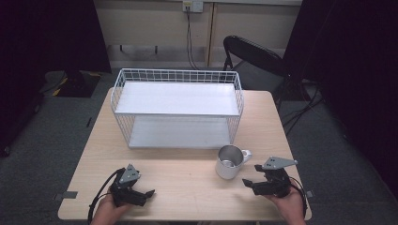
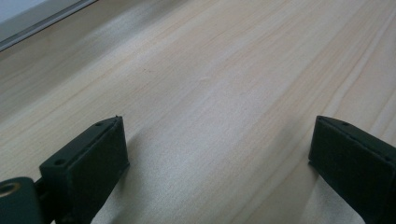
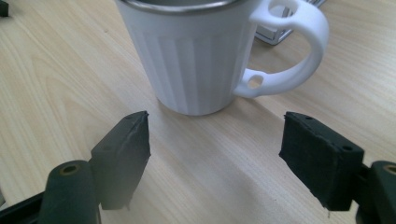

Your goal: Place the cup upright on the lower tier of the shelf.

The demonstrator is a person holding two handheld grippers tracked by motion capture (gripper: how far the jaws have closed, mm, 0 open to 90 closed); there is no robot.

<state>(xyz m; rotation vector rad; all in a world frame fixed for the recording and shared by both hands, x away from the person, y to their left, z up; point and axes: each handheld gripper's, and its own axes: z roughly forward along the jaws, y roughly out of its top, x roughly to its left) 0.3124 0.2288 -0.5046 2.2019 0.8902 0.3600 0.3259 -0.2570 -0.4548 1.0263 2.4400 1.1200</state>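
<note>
Left gripper: held low over the table at the near left; jaws apart, nothing between them, bare wood beneath in the left gripper view.
Rack: white wire, two shelves, at the far middle of the table; well apart from both grippers.
Mug: white, ribbed wall, metal rim and lining; upright on the table just in front of the rack's right end; handle turned to the right.
Right gripper: at the near right, just beside the mug, pointing at it; jaws apart, clear of the mug; in the right gripper view mug stands beyond the pads, handle to the right.
</note>
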